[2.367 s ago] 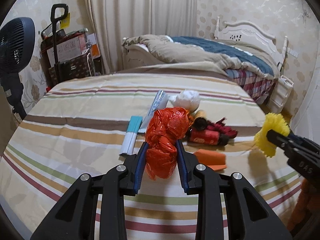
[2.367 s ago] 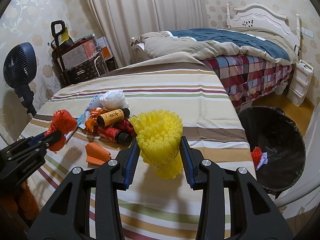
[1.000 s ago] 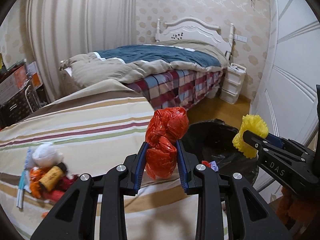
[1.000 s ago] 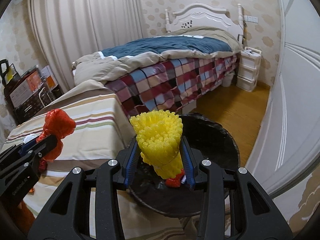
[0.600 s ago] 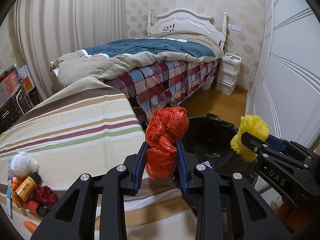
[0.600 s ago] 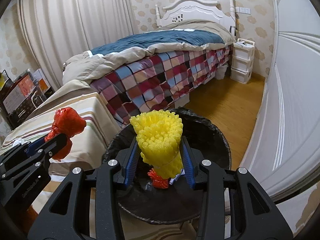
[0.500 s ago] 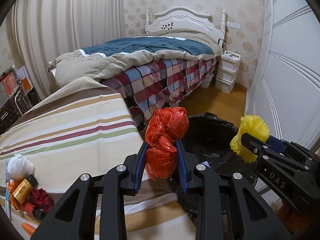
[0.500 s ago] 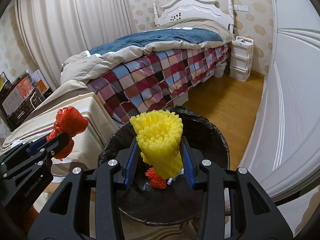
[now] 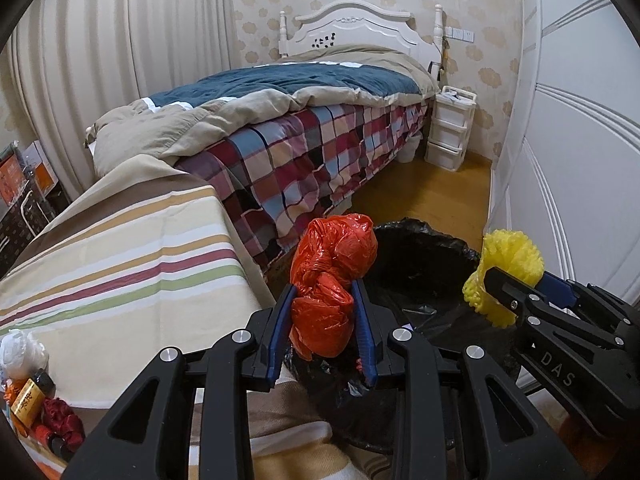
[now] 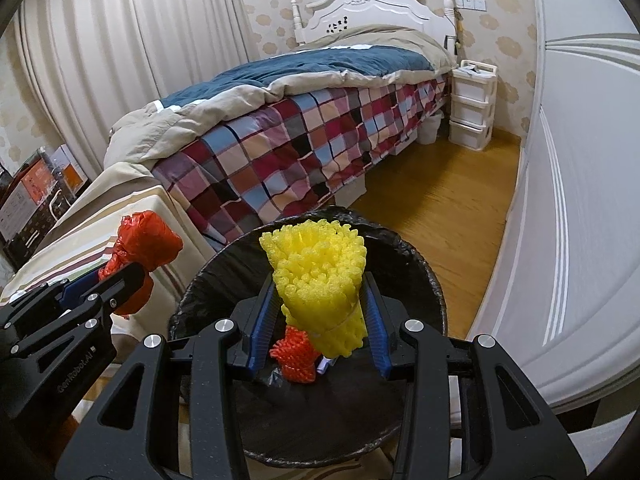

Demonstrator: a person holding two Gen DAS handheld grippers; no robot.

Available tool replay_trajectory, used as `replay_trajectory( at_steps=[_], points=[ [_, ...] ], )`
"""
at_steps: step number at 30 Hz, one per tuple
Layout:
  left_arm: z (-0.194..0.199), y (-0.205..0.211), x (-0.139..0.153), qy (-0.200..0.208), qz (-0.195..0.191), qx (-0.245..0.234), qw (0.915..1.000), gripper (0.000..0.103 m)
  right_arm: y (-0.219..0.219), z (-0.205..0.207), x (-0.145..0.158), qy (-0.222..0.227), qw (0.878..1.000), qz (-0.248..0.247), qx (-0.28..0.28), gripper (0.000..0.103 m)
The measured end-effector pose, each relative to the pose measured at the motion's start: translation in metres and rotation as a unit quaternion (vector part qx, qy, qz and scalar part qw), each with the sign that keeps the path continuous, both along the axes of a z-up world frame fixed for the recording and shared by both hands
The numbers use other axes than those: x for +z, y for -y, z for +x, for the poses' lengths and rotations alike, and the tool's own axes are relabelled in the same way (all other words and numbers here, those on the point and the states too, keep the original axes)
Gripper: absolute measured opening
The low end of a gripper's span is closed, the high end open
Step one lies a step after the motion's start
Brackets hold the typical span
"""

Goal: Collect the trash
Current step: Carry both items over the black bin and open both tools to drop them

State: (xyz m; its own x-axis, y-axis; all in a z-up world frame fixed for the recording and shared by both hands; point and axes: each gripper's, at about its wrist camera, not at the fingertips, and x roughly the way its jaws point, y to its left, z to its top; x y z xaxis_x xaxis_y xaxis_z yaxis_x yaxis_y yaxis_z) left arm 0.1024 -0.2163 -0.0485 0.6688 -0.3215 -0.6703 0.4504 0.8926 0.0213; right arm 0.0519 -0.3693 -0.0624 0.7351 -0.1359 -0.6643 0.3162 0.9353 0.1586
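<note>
A crumpled red plastic bag [image 9: 334, 256] is pinched between the blue pads of my left gripper [image 9: 323, 288], which hangs at the near left rim of the black-lined trash bin [image 9: 424, 248]. My right gripper [image 10: 317, 280] is shut on a yellow foam net [image 10: 320, 264] and hovers over the bin [image 10: 424, 272] opening. A small orange-red foam net [image 10: 294, 354] lies inside the bin, below the yellow one. In the right wrist view the left gripper [image 10: 132, 272] with the red bag [image 10: 148, 240] is left of the bin. The yellow foam net [image 9: 512, 252] shows at the right in the left wrist view.
The striped cloth surface [image 9: 120, 264] ends just left of the bin; a white wad [image 9: 20, 352], a bottle [image 9: 30, 396] and red scraps [image 9: 60, 420] lie at its lower left. A plaid-covered bed [image 9: 320, 148], white drawers [image 9: 450, 132] and white wardrobe doors [image 9: 560, 160] surround the wooden floor.
Both grippers swung right from the striped surface to the bin and sank a little toward it. Each still holds its item; the bin now fills more of the right wrist view.
</note>
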Motion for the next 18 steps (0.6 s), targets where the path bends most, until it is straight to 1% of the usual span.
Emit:
replay_trajectory(
  at_steps=[4,7,8,9,10,11,12,14,17,18],
  points=[
    [0.002,0.003,-0.004,-0.003,0.005,-0.002,1.0000,0.031,0.002,0.002,-0.003,-0.004,1.000,0.000,-0.003,0.040],
    [0.004,0.003,-0.006,-0.011,0.005,-0.003,0.9999,0.034,0.003,0.002,-0.004,-0.006,1.000,0.002,-0.005,0.043],
    [0.005,0.002,-0.005,-0.011,0.004,-0.001,0.9999,0.040,0.003,0.001,-0.004,-0.007,1.000,0.002,-0.005,0.045],
    [0.005,0.001,-0.005,-0.010,0.003,0.000,0.9999,0.044,0.004,0.001,-0.005,-0.007,1.000,0.003,-0.006,0.052],
    [0.004,0.000,-0.005,-0.007,0.002,0.003,1.0000,0.053,0.004,0.001,-0.005,-0.006,1.000,0.002,-0.009,0.055],
    [0.003,-0.001,-0.004,-0.004,0.000,0.004,1.0000,0.059,0.003,0.000,-0.004,-0.005,1.000,-0.001,-0.011,0.056],
    [0.002,-0.002,-0.003,-0.001,0.000,0.006,1.0000,0.061,0.003,0.000,-0.004,-0.004,1.000,-0.002,-0.013,0.058],
    [0.000,-0.004,-0.002,0.004,0.004,0.010,0.9999,0.072,0.003,-0.001,-0.004,-0.004,1.000,-0.002,-0.016,0.058],
    [-0.004,-0.010,0.001,0.013,0.006,0.021,0.9997,0.076,0.003,-0.003,-0.004,-0.003,1.000,-0.003,-0.017,0.062],
    [-0.005,-0.013,0.003,0.015,0.007,0.027,0.9995,0.077,0.003,-0.004,-0.003,-0.002,1.000,-0.004,-0.018,0.065]
  ],
)
